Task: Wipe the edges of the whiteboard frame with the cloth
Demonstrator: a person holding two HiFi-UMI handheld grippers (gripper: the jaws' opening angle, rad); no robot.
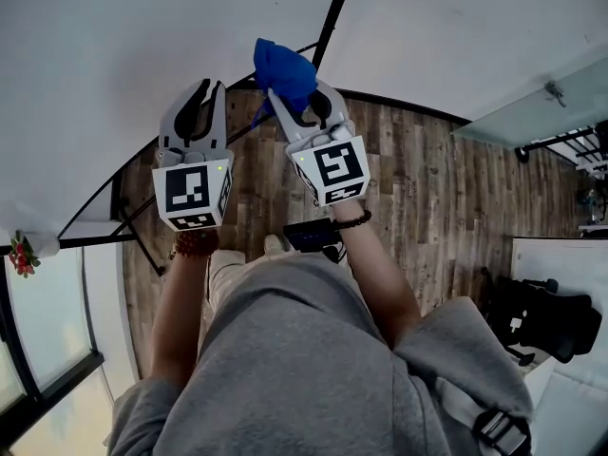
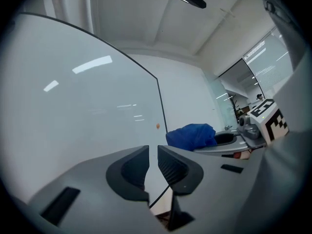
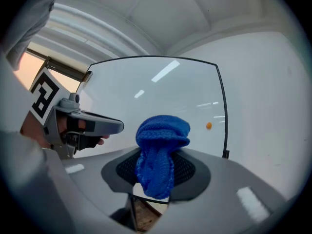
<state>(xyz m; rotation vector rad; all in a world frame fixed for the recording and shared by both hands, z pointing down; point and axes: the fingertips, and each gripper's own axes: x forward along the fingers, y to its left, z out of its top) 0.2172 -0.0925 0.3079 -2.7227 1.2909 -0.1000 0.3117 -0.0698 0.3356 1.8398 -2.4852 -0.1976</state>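
The whiteboard (image 1: 142, 55) fills the upper head view, its thin black frame (image 1: 331, 17) running along its edge. A blue knitted cloth (image 1: 282, 67) is bunched between the jaws of my right gripper (image 1: 296, 95), which is shut on it and held up close to the frame. In the right gripper view the cloth (image 3: 158, 155) hangs over the jaws in front of the board's frame (image 3: 224, 111). Beside it on the left, my left gripper (image 1: 207, 86) faces the board with a narrow gap and nothing between its jaws (image 2: 153, 151). The frame edge (image 2: 161, 106) stands ahead of it.
A small orange dot (image 3: 208, 126) sits on the board near its right edge. The board's black stand legs (image 1: 133, 226) rest on the wooden floor (image 1: 427, 198). A black office chair (image 1: 541, 316) stands at the right, a glass partition (image 1: 532, 112) behind it.
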